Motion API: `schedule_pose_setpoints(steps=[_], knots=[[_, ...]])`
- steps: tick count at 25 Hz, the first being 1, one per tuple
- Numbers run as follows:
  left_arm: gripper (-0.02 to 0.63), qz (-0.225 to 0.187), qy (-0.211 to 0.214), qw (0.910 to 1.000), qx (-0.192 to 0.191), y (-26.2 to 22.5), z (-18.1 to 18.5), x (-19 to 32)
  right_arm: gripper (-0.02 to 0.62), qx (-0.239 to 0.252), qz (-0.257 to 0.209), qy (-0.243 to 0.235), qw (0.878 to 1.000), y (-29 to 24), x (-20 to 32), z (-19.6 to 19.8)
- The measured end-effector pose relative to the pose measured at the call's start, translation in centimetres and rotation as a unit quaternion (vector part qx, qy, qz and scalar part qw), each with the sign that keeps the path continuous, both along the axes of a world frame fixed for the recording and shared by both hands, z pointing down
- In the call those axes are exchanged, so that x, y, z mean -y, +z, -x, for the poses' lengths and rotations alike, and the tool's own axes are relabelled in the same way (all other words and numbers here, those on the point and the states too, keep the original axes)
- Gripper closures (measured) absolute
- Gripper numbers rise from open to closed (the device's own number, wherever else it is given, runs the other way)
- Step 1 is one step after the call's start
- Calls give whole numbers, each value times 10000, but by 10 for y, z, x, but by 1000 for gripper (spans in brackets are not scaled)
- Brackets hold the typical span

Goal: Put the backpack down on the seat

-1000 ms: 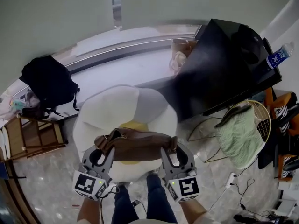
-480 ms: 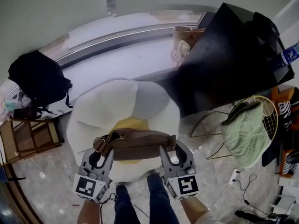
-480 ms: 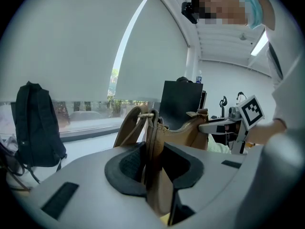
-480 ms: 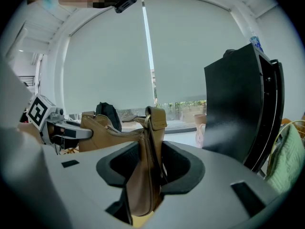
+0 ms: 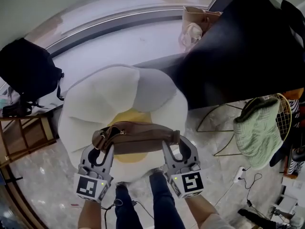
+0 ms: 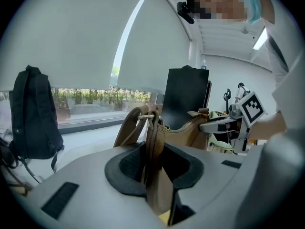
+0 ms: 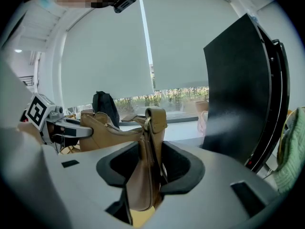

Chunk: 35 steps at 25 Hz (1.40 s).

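left tool [image 5: 102,147] clamped on one end of brown bag [image 5: 138,140], right tool [image 5: 173,144] clamped on other end, bag over egg-shaped seat [image 5: 90,111]

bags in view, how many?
3: brown bag held over the seat; black backpack at far left; tan bag at top beside the black panel. More may be hidden at right.

Daylight from window [image 6: 95,104], blind [image 7: 109,46] softly bright; fisheye bends every edge; near jaws blur; floor glossy.
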<state>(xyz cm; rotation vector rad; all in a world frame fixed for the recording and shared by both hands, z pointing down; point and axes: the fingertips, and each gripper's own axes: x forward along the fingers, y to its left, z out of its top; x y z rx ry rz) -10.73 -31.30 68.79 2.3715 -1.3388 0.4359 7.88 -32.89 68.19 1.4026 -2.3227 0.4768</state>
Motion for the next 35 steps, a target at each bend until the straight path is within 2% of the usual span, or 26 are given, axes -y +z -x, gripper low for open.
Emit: schedule_pose_setpoints(steps=[3, 18, 23, 35], knots=[[502, 52, -64, 10000, -41, 27, -1, 4, 423, 5, -150, -75, 9999, 22, 8, 1], [502, 232, -232, 9994, -147, 144, 1, 31, 423, -153, -124, -231, 9995, 138, 34, 4], [502, 423, -311, 9984, -195, 186, 2, 33, 423, -225, -42, -263, 9994, 178, 38, 4], [502, 721, -418, 9965, 58, 264, 12, 51, 422, -694, 198, -657, 9952, 252, 59, 17]])
